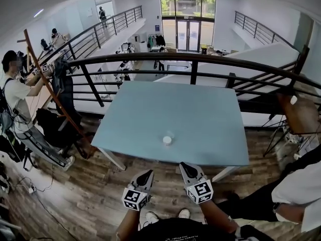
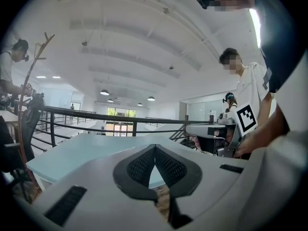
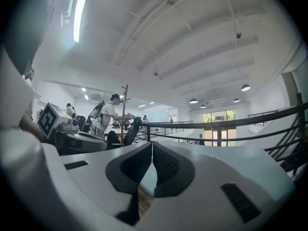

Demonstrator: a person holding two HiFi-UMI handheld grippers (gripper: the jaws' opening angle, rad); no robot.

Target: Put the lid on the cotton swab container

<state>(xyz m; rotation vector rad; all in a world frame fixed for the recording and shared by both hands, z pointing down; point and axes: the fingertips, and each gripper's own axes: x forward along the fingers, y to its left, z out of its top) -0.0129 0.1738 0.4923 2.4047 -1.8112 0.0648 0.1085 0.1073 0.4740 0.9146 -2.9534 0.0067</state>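
Sitting near front edge of desk (image 1: 150,109), midway along, cotton swab container (image 1: 167,139) well ahead of left gripper (image 1: 149,173) and right gripper (image 1: 183,165); both pairs of fingers (image 2: 140,168) pressed together, empty.

Head view is looking steeply down on the blue table (image 1: 200,114); both gripper views are facing level across it.

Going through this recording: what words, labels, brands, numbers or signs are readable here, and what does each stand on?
None can be read.
The black-and-white square markers on the left gripper and right gripper: patterns, no text.
The small white round container on the pale blue table: any label too small to read.
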